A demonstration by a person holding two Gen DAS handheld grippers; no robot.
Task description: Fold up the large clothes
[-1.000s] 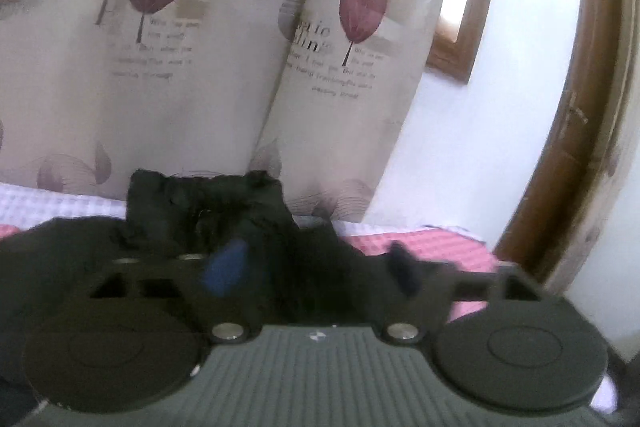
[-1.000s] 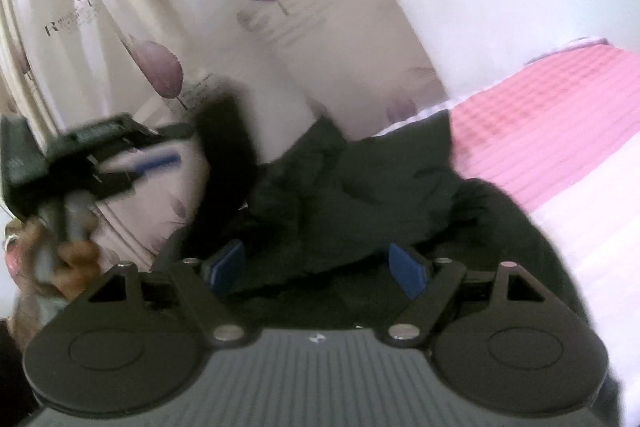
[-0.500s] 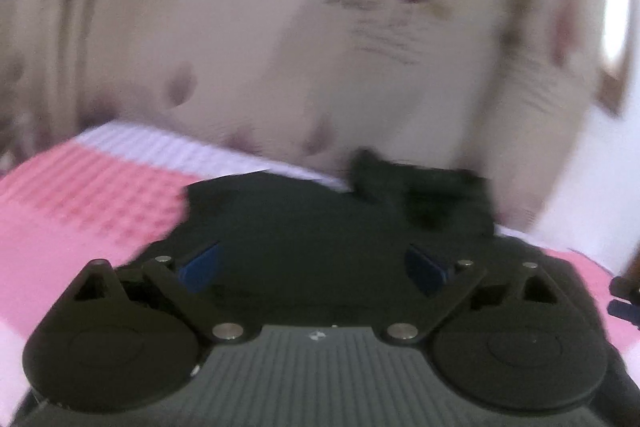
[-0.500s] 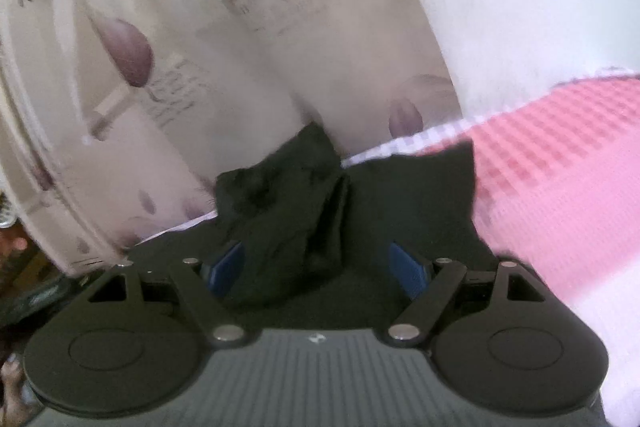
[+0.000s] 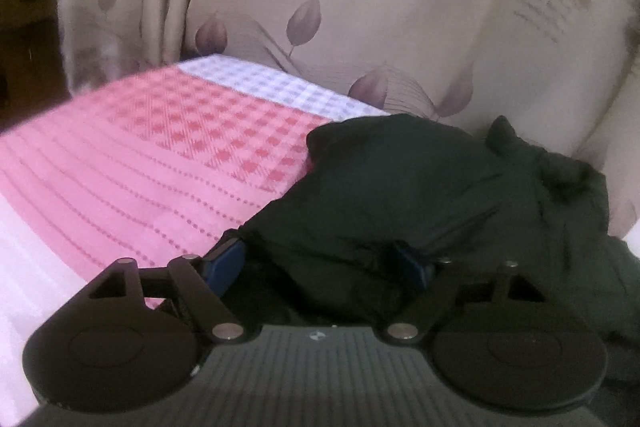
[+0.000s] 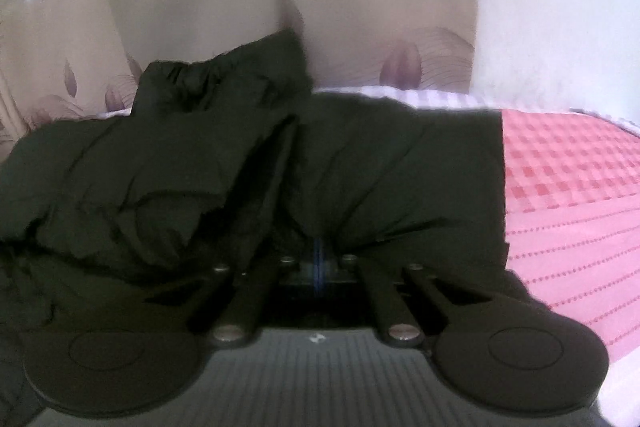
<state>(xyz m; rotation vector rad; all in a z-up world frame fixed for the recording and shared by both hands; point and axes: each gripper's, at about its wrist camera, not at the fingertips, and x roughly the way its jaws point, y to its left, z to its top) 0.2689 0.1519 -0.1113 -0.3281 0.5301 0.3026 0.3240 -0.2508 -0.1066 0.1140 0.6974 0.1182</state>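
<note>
A large black padded garment lies crumpled on a pink checked bed cover, up against the curtain. In the left wrist view my left gripper is open, its blue-padded fingers spread around a fold at the garment's near left edge. In the right wrist view the garment fills the middle and left. My right gripper is shut on a fold of it, jaws pressed together with black cloth bunched over the tips.
A beige curtain with purple leaf prints hangs right behind the garment. A white wall stands at the right. The pink cover extends to the right of the garment, and to the left in the left wrist view.
Both grippers have come down from the raised position to the garment on the bed. The right gripper has closed from open onto the cloth. The left gripper swung left and stays open.
</note>
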